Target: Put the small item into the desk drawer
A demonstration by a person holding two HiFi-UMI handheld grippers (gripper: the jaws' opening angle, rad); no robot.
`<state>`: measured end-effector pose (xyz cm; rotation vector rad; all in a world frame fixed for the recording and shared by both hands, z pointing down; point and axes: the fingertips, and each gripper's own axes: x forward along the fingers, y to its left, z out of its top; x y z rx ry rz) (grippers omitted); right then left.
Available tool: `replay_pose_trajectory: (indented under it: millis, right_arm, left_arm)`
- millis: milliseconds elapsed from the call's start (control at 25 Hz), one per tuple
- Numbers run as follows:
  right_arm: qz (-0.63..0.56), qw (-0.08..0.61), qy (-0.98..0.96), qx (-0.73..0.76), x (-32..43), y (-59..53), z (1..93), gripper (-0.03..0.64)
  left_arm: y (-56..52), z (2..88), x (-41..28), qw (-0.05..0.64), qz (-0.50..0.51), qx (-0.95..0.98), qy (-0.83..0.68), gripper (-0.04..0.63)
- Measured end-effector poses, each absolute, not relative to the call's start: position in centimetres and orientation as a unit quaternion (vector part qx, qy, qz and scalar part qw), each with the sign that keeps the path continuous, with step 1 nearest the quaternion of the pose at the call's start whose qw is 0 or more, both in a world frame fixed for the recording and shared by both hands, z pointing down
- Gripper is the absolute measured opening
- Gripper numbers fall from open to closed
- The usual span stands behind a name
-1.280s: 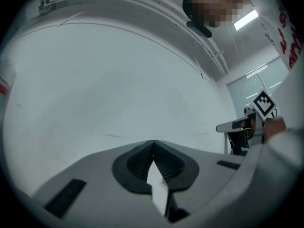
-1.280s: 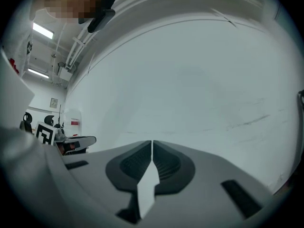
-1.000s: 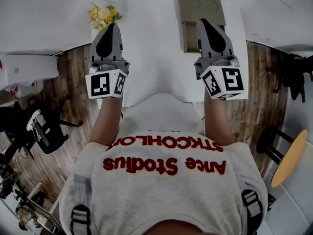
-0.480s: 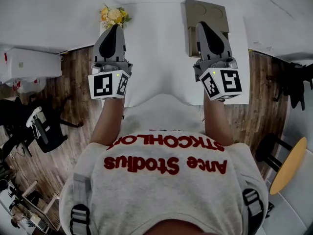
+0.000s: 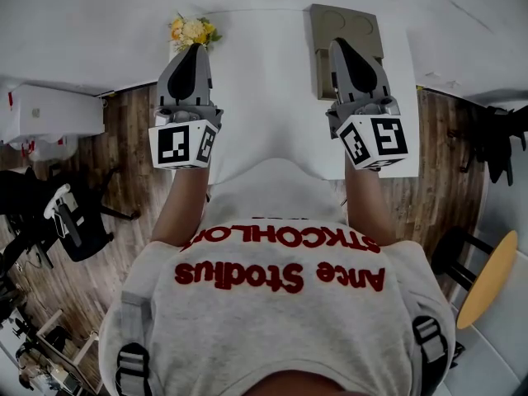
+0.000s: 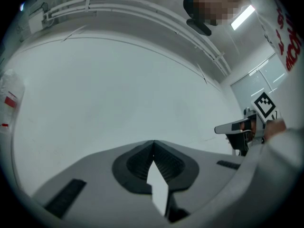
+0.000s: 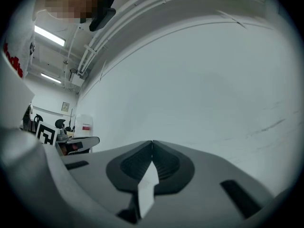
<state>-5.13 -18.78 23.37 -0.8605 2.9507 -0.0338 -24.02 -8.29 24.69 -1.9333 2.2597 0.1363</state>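
My left gripper is held up over the left edge of the white desk, jaws shut and empty. My right gripper is also shut and empty, and hangs over a tan desk organiser with two round recesses at the desk's far right. Both gripper views point up at a blank white wall, and each shows its closed jaws, left gripper and right gripper, with nothing between them. No small item shows in any view. I cannot make out a drawer on the organiser.
A bunch of yellow flowers stands at the desk's far left corner. A white cabinet and a black office chair are on the wooden floor to the left. A round yellow stool is at the right.
The head view has shifted a little, so the desk sits slightly further right in frame. Both grippers stay raised and shut in nearly the same pose.
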Motion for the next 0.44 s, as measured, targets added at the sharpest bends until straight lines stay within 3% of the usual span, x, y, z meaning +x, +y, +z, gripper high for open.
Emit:
replay_pose_trajectory:
  millis: [440]
  right_arm:
    - [-0.005,0.028,0.961,-0.275,-5.31,-19.33,23.66,0.005]
  left_arm:
    - [-9.08,24.77,-23.85,0.085,0.043,-0.651,0.753,0.008]
